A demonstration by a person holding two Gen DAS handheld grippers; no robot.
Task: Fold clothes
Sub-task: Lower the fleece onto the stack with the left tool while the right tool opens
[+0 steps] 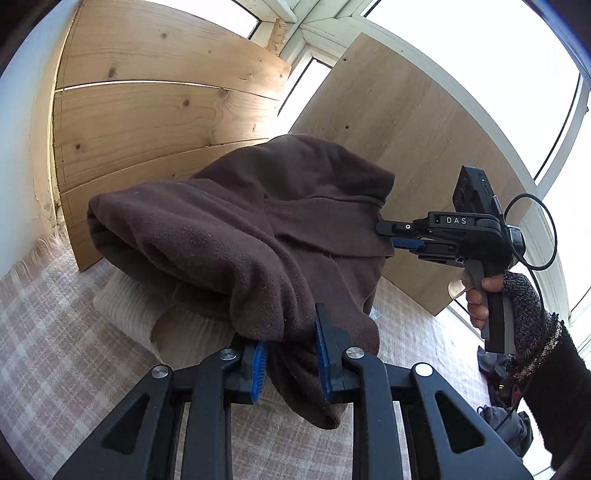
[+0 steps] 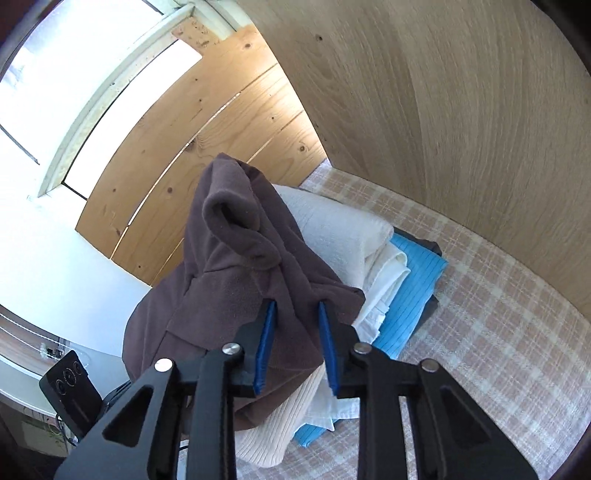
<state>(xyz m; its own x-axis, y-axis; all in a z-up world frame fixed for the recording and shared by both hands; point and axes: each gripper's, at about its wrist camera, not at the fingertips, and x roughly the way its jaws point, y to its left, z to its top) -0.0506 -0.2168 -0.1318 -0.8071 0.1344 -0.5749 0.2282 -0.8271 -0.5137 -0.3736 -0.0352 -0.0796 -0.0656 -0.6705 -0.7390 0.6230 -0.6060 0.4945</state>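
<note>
I have the folded dark brown fleece garment [image 1: 258, 236] held up between both tools, above a stack of folded clothes on the pink-and-cream checked cloth [image 2: 491, 317] that covers the surface. My left gripper [image 1: 291, 360] has its blue-padded fingers [image 1: 322, 354] set on either side of a thick bunch of the fleece at its near lower edge; the fabric fills the gap between the pads, so I read it as clamped on the garment. In the left wrist view the right gripper [image 1: 386, 236] comes in from the side, its black fingers closed on the far edge of the same fleece, with a person's hand [image 1: 480, 299] wrapped around its handle and a speckled knit sleeve [image 1: 528, 306] behind it. From the right wrist view the fleece is gathered between those blue pads [image 2: 266, 347] too, and it drapes down over the pile.

Under it I see a cream ribbed knit [image 2: 332, 218] on top, a white folded piece [image 2: 388, 280] beneath that, then a light blue striped fabric [image 2: 413, 295], and a dark grey item [image 2: 430, 247] at the bottom. Pine plank boards [image 1: 159, 122] and a pale oak-look panel [image 2: 461, 92] stand behind the stack, with bright window frames [image 1: 317, 33] beyond.
</note>
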